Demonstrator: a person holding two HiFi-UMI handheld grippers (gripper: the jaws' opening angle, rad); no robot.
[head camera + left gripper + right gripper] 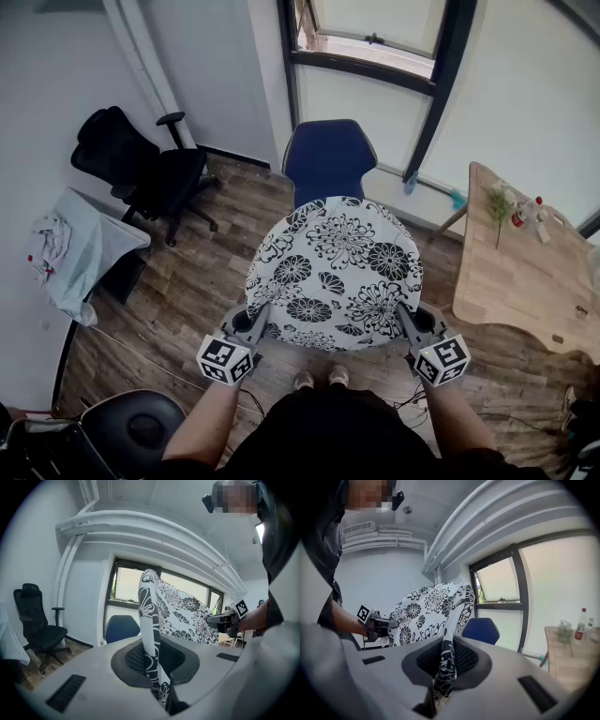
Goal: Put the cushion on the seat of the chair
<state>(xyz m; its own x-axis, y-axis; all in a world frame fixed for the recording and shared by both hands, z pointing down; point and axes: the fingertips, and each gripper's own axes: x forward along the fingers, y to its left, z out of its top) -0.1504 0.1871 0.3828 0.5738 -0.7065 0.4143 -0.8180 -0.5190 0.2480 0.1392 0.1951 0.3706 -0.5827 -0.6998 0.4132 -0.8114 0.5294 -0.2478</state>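
Sporting bold black flowers on white, the cushion (pixel 335 272) looks roundish.

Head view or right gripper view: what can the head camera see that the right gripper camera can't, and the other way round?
Only the head view shows the black office chair, the wood floor and the person's shoes. Only the right gripper view shows the white ceiling pipes and, close up, the right gripper with its jaws pinched shut on the flowered cushion. Both show that cushion held up in the air, the left gripper gripping its other side, the blue chair and the wooden table.
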